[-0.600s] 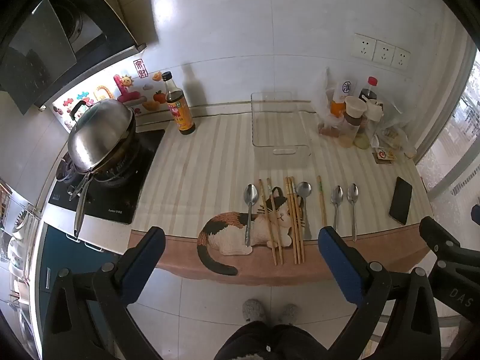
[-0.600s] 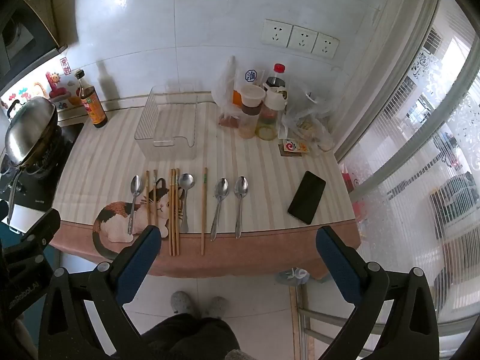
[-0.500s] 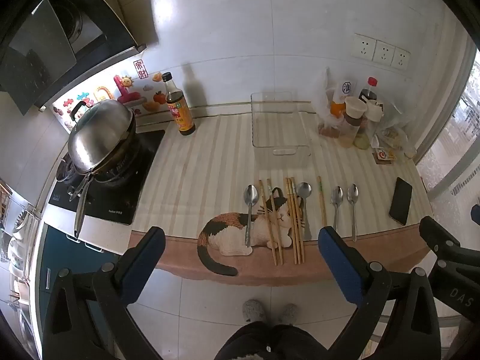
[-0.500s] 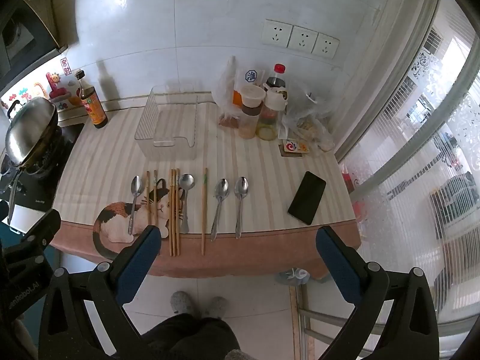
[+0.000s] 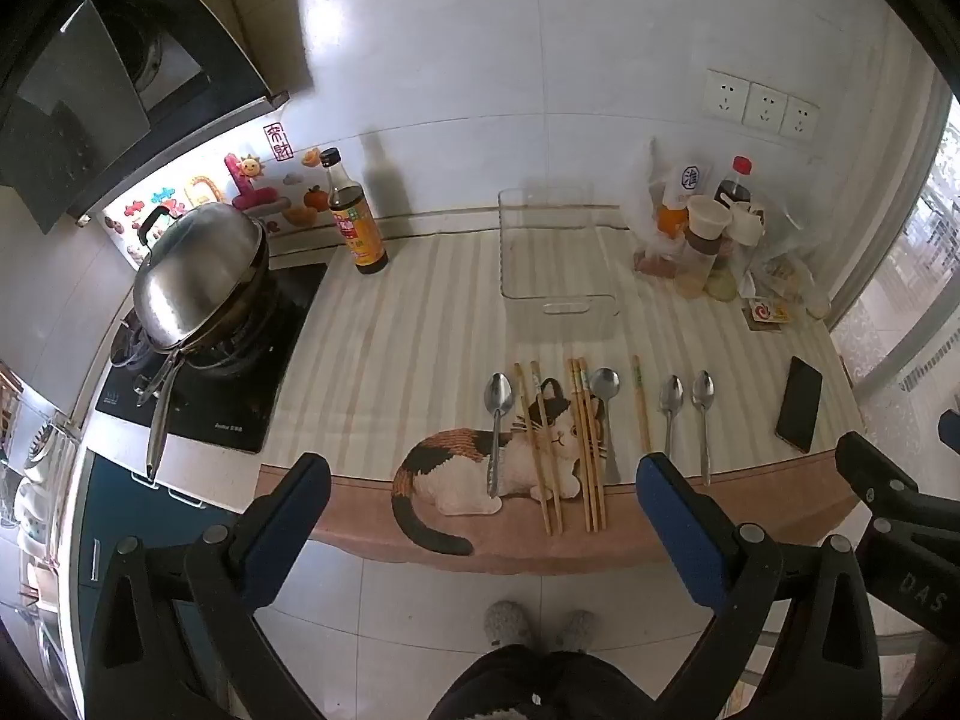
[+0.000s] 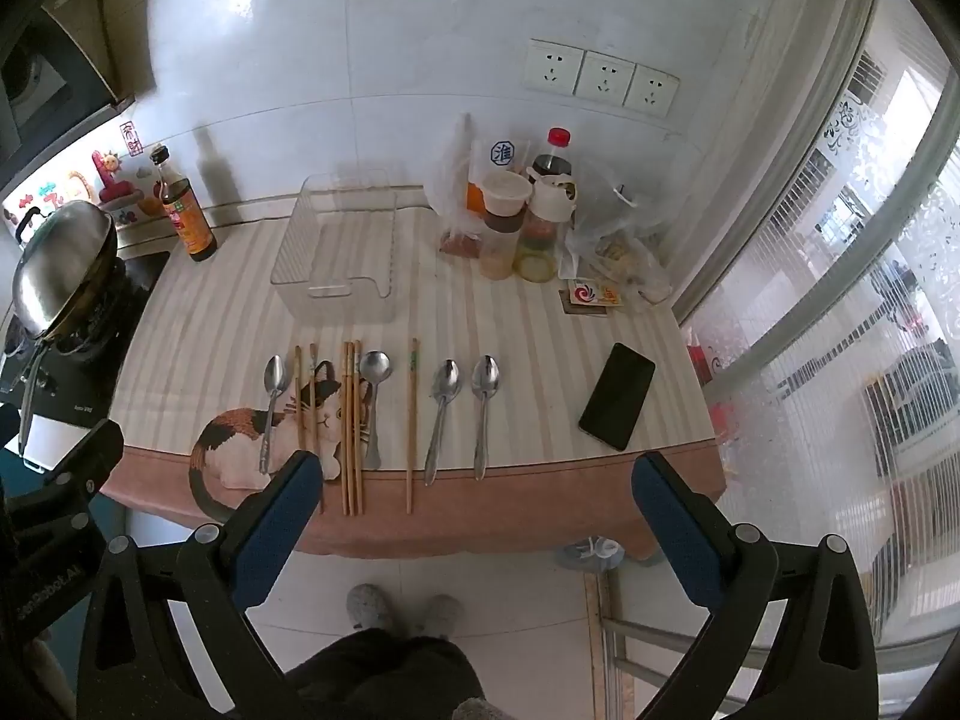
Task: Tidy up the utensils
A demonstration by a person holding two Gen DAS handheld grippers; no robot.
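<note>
Several metal spoons and wooden chopsticks lie in a row near the front edge of the striped counter: a left spoon, chopstick pairs, a middle spoon, a single chopstick and two right spoons. A clear plastic tray stands empty behind them; it also shows in the right wrist view. My left gripper is open and empty, held back from the counter edge. My right gripper is open and empty too.
A cat-shaped mat lies under the left utensils. A wok sits on the stove at left. A sauce bottle stands by the wall. Jars and bags crowd the back right. A black phone lies at right.
</note>
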